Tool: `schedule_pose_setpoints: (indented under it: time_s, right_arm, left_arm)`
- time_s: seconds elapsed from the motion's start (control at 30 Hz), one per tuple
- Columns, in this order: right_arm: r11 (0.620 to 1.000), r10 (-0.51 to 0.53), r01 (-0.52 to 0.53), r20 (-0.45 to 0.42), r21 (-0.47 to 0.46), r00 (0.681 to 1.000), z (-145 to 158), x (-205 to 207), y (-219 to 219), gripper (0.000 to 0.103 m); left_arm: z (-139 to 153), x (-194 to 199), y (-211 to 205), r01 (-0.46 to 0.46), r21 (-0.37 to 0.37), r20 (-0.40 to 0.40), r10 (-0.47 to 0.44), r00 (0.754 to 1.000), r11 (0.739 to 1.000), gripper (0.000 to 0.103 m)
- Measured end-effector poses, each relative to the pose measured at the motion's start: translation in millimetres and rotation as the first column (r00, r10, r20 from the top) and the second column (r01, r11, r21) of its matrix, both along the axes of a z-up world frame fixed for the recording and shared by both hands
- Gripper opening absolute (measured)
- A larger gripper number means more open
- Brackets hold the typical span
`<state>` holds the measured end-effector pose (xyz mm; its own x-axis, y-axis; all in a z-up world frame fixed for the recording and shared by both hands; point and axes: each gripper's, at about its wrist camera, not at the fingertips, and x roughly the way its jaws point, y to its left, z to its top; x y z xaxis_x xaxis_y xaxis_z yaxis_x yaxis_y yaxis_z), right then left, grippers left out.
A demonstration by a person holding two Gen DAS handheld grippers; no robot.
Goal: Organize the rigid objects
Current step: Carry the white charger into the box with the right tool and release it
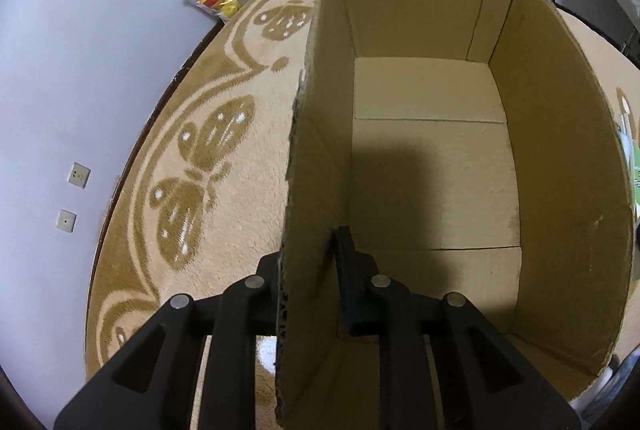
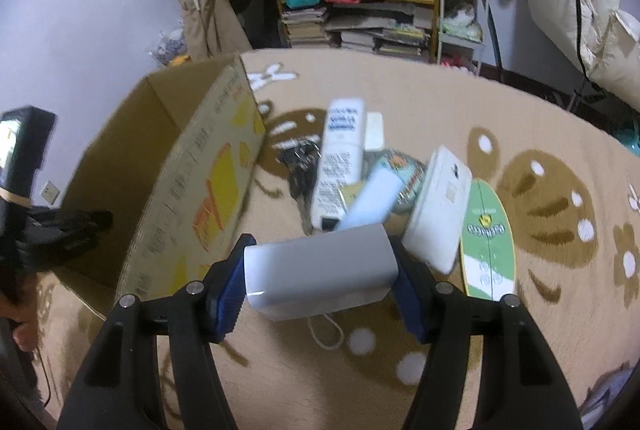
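Right gripper (image 2: 318,284) clamps a white block (image 2: 320,274), motion-blurred, above the rug beside the remaining pile (image 2: 372,173); left gripper (image 1: 310,282) pinches the cardboard box (image 1: 432,157) wall, its outer finger largely hidden.

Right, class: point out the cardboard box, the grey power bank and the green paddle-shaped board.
cardboard box (image 1: 560,169), left wrist view, inner face of its right wall.
grey power bank (image 2: 320,270), right wrist view, middle of its top face, between the blue pads.
green paddle-shaped board (image 2: 486,242), right wrist view, centre of its printed face.
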<state>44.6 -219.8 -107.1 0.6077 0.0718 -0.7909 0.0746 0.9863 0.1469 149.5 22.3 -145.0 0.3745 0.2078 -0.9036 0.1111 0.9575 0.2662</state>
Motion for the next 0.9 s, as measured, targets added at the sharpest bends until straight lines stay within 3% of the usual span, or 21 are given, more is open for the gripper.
schedule_pose_setpoints:
  time_s: [0.57,0.9]
  right_arm:
    - [0.993,0.107,-0.114,0.177,0.026,0.978,65.6,49.3,37.0,0.069]
    - [0.98,0.143,-0.167,0.191,0.113,0.971,64.3,83.7,59.5,0.069]
  left_arm:
    - [-3.7,0.2,0.9,-0.001,-0.003,-0.004,0.0,1.0,1.0,0.017]
    - [-5.5,2.3,1.8,-0.004,-0.006,-0.009,0.004,1.0,1.0,0.017]
